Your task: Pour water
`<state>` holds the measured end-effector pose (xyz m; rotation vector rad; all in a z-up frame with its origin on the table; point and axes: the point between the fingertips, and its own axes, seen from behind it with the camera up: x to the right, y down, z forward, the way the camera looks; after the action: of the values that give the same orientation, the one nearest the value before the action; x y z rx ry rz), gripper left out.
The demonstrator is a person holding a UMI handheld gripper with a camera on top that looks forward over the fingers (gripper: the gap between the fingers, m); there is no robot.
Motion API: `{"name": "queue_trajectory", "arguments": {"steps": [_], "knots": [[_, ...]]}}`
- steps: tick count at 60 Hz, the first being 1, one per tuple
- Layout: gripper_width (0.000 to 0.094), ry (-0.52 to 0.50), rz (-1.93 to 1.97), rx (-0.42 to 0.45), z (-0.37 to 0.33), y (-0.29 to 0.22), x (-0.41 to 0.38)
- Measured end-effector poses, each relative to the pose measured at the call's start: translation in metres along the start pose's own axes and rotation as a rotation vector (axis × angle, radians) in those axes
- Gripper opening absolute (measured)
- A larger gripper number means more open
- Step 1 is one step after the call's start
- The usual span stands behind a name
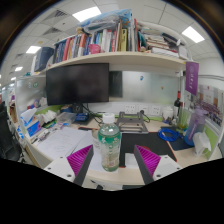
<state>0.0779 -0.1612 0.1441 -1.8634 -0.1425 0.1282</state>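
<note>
A clear plastic water bottle [108,143] with a green label and a white cap stands upright on the white desk top [60,140]. It stands between the fingers of my gripper [114,153]. The gripper is open. The left magenta pad [80,158] has a small gap to the bottle. The right pad [148,157] has a wider gap. The bottle's base is hidden low between the fingers. No cup or other vessel for water shows near the bottle.
A dark monitor [77,83] stands beyond the bottle, under a shelf of books [100,42]. A metal rack [130,122] sits just behind the bottle. Blue items [172,135] lie to the right, and boxes and clutter [30,125] to the left.
</note>
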Motion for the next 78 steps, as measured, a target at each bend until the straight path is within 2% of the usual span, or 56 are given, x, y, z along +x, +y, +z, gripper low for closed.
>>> {"name": "queue_trajectory", "arguments": {"steps": [6,17,23,27,41,46,57,63,78], "knots": [[0.0838,0.012,0.035,0.011,0.038,0.012,-0.007],[0.0727,0.068,0.059,0.030,0.083,0.023,-0.001],[0.0628,0.105,0.032,0.048,0.097,0.024,0.002],[0.0517,0.114,0.024,0.059,0.104,0.023,-0.002],[0.0352,0.153,-0.016,0.086,0.110,0.021,-0.001],[0.0325,0.159,-0.038,0.081,0.113,0.019,-0.002],[0.0303,0.157,-0.076,0.016,0.117,0.012,0.000],[0.0302,0.155,-0.188,-0.048,0.113,-0.002,0.014],[0.0300,0.231,-0.816,-0.290,0.125,-0.027,0.096]]}}
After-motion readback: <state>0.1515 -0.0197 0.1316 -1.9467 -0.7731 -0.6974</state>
